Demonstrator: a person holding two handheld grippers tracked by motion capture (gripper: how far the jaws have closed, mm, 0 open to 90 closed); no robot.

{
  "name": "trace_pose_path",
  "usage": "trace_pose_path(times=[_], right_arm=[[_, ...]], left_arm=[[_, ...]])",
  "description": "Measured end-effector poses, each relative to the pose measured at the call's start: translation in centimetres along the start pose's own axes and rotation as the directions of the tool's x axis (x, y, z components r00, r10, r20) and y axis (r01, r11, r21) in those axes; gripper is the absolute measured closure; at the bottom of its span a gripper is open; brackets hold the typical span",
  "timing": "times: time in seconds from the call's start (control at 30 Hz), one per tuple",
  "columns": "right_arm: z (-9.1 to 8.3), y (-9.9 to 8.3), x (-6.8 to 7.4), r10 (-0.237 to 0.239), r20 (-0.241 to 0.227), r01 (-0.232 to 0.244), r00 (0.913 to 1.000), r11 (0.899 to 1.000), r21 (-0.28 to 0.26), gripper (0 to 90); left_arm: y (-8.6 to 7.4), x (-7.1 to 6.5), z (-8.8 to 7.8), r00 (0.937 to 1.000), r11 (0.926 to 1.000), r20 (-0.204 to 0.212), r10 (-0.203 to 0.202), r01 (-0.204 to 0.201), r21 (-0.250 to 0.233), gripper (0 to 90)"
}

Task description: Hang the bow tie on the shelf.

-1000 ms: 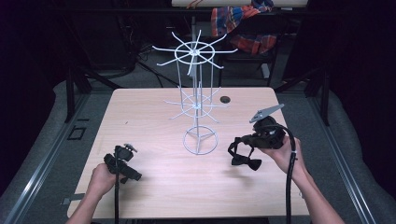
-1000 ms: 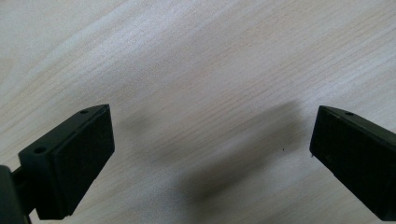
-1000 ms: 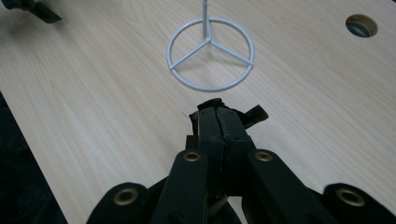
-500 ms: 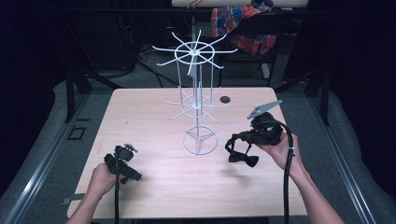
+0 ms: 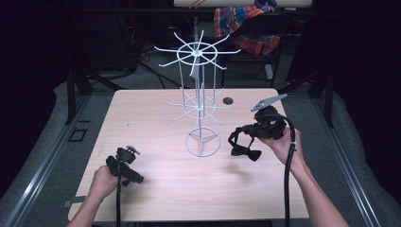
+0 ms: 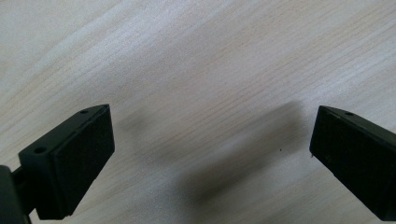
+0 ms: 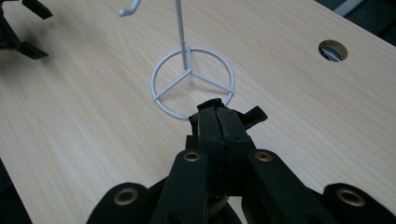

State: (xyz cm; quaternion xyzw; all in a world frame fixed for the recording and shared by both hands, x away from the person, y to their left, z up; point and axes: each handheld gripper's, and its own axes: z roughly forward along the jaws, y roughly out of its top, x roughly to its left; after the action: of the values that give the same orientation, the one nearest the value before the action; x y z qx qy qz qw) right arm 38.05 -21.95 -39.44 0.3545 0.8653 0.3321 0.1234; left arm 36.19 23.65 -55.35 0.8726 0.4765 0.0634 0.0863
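R tongs [image 7: 219, 122] gripping bow tie [image 5: 246, 152]

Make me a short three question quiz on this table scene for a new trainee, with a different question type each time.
1. True or false: the left tool is shut on a red cloth.
2. Multiple choice: what does the right tool grip? A) black fabric bow tie B) silver spoon C) green cup
3. Fill in: the white wire hook stand stands on the light wooden ____.
Key: 1 false, its jaws stand open over bare wood; 2 A; 3 table.
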Motion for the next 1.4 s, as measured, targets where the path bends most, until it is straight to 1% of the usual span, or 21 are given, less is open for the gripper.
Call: trace_pose_path(times=[0.13, 0.2, 0.3, 0.33, 0.37, 0.4, 0.43, 0.57, 0.77, 0.93, 1.03, 1.07, 1.13, 1.17, 1.23, 1.4], right_arm=[[0.0, 0.3, -0.3, 0.022, 0.012, -0.022, 0.9997, 1.0, -0.018, 89.7], [0.0, 0.5, -0.5, 0.033, 0.026, -0.033, 0.9991, 0.999, -0.028, 89.7], [0.0, 0.7, -0.7, 0.041, 0.038, -0.039, 0.9985, 0.999, -0.037, 89.7], [0.0, 0.8, -0.8, 0.05, 0.038, -0.048, 0.998, 0.998, -0.05, 89.7], [0.0, 0.9, -0.9, 0.045, 0.044, -0.043, 0.998, 0.998, -0.051, 89.7], [0.0, 1.0, -0.9, 0.051, 0.05, -0.049, 0.9975, 0.998, -0.049, 89.7], [0.0, 1.1, -0.9, 0.044, 0.058, -0.041, 0.9974, 0.998, -0.048, 89.7], [0.2, 1.8, -1.0, 0.047, 0.077, -0.042, 0.9959, 0.997, -0.061, 89.7], [0.5, 2.5, -1.1, 0.06, 0.087, -0.053, 0.9944, 0.996, -0.077, 89.7], [0.5, 3.0, -1.4, 0.062, 0.104, -0.054, 0.9927, 0.996, -0.078, 89.7], [0.4, 3.2, -1.6, 0.063, 0.106, -0.055, 0.9924, 0.995, -0.078, 89.7], [0.5, 3.3, -1.6, 0.07, 0.106, -0.061, 0.9919, 0.994, -0.087, 89.7], [0.4, 3.5, -1.7, 0.066, 0.108, -0.058, 0.9919, 0.995, -0.079, 89.7], [0.5, 3.6, -1.7, 0.071, 0.109, -0.062, 0.9914, 0.994, -0.088, 89.7], [0.4, 3.8, -1.8, 0.069, 0.116, -0.059, 0.9908, 0.995, -0.082, 89.7], [0.5, 4.3, -1.8, 0.075, 0.122, -0.063, 0.9897, 0.993, -0.099, 89.7]], left_arm=[[0.0, 0.0, 0.0, 1.0, 1.0, 0.0, 0.0, 0.0, 0.0, 0.0], [0.0, 0.0, 0.0, 1.0, 1.0, 0.0, 0.001, -0.001, 0.0, 0.0], [0.0, 0.0, 0.0, 1.0, 1.0, 0.0, 0.001, -0.001, 0.0, 0.0], [0.0, 0.0, 0.0, 1.0, 1.0, 0.002, 0.001, -0.001, 0.001, 0.0], [0.0, 0.0, 0.0, 1.0, 1.0, 0.001, 0.001, -0.001, 0.002, 0.0], [0.0, 0.0, 0.0, 1.0, 1.0, 0.002, 0.0, 0.0, 0.001, 0.0], [0.0, 0.0, 0.0, 1.0, 1.0, 0.002, 0.0, 0.0, 0.001, 0.0], [0.0, 0.0, 0.0, 1.0, 1.0, 0.002, 0.0, 0.0, 0.001, 0.0], [0.0, 0.0, 0.1, 1.0, 1.0, 0.004, 0.001, -0.001, 0.002, 0.0], [0.0, -0.1, 0.1, 1.0, 1.0, 0.007, 0.0, 0.0, 0.004, 0.0], [0.0, -0.1, 0.1, 1.0, 1.0, 0.006, 0.001, -0.001, 0.004, 0.0], [0.0, -0.1, 0.1, 1.0, 1.0, 0.006, 0.001, -0.001, 0.004, 0.0], [0.0, -0.1, 0.1, 1.0, 1.0, 0.007, 0.0, 0.0, 0.005, 0.0], [0.0, -0.1, 0.1, 1.0, 1.0, 0.007, 0.0, -0.001, 0.006, 0.0], [0.0, -0.1, 0.1, 1.0, 1.0, 0.007, 0.001, -0.001, 0.006, 0.0], [0.0, -0.1, 0.1, 1.0, 1.0, 0.007, 0.001, -0.001, 0.007, 0.0]])
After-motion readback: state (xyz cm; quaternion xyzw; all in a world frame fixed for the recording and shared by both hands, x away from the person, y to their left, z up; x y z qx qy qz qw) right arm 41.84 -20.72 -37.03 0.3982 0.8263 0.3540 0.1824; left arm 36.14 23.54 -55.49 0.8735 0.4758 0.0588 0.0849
